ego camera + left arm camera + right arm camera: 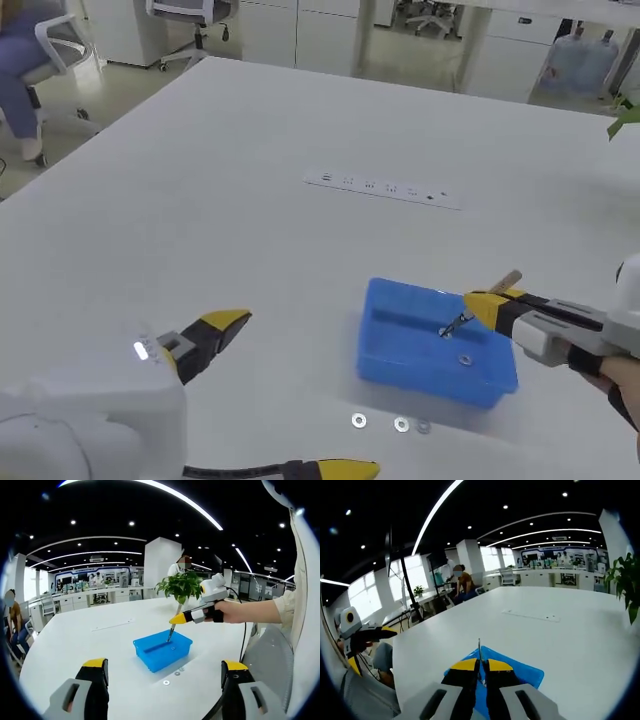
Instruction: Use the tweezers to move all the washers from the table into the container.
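Note:
A blue container (430,385) (155,660) (527,672) sits on the white table (250,200). One washer (465,359) lies inside it. Three washers (359,421) (166,682) lie on the table just in front of it. My right gripper (482,300) (177,619) (481,664) is shut on metal tweezers (458,322) (170,634) (479,650). The tweezers point down into the container; whether their tip holds a washer is too small to tell. My left gripper (290,395) (164,664) is open with nothing between its jaws, at the near left of the container.
A flush socket strip (380,188) lies in the table beyond the container. Office chairs (190,15) and water bottles (580,55) stand past the far edge. A potted plant (181,586) stands at the table's right side.

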### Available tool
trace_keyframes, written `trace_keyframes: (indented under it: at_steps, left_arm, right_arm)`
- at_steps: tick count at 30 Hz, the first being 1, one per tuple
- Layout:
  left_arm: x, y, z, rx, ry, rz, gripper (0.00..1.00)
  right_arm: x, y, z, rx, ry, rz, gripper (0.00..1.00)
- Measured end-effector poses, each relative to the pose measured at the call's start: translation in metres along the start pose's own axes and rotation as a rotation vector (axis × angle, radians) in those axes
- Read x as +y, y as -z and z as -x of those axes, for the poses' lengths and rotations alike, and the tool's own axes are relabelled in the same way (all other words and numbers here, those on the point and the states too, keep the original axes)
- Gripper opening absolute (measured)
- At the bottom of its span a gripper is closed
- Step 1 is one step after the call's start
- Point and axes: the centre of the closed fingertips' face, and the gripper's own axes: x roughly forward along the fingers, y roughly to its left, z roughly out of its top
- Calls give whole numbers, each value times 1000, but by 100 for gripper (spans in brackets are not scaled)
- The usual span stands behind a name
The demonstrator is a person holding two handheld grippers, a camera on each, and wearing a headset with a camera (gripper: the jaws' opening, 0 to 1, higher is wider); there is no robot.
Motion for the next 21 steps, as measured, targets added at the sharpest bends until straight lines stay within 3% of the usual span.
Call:
trace_keyframes:
  at_steps: [21]
  left_arm:
    - [1,-1,-1,4,9,-11,95]
  right_arm:
    - [-17,26,-11,76,57,15,2]
